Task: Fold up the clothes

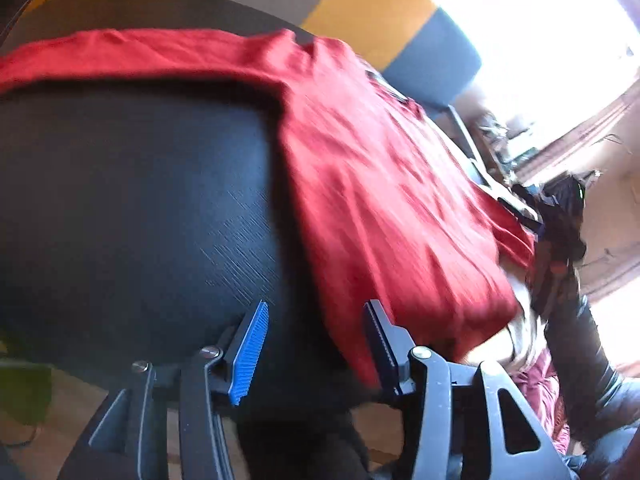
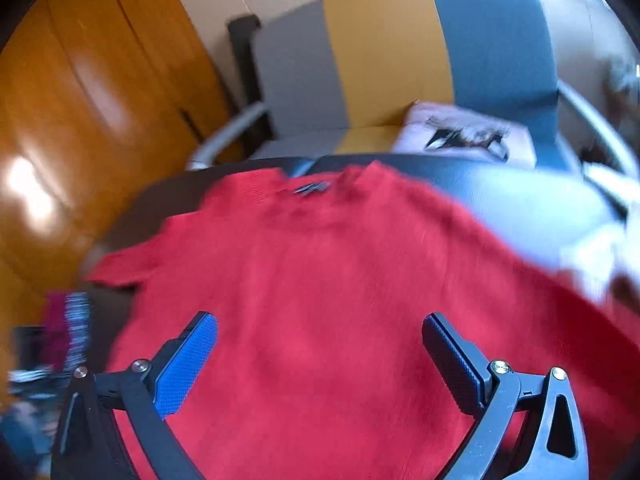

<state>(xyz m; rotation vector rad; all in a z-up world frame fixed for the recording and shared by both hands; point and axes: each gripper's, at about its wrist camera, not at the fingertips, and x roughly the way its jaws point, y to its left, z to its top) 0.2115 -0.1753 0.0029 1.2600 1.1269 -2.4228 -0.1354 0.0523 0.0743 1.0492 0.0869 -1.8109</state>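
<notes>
One red shirt (image 2: 320,280) lies spread flat on the dark table (image 1: 132,208), collar toward one striped chair (image 2: 384,48) beyond, where one pale folded garment (image 2: 464,136) rests. Left gripper (image 1: 316,344) and right gripper (image 2: 320,360) both gape, holding nothing.

Strong daylight blown out at the window (image 1: 540,40), glare thrown on the wooden door (image 2: 80,120), motion blur throughout, edges bent by fisheye.

The right gripper (image 2: 320,356) hung wide open over a red T-shirt (image 2: 320,280) spread on the dark table (image 2: 500,188), collar far.
</notes>
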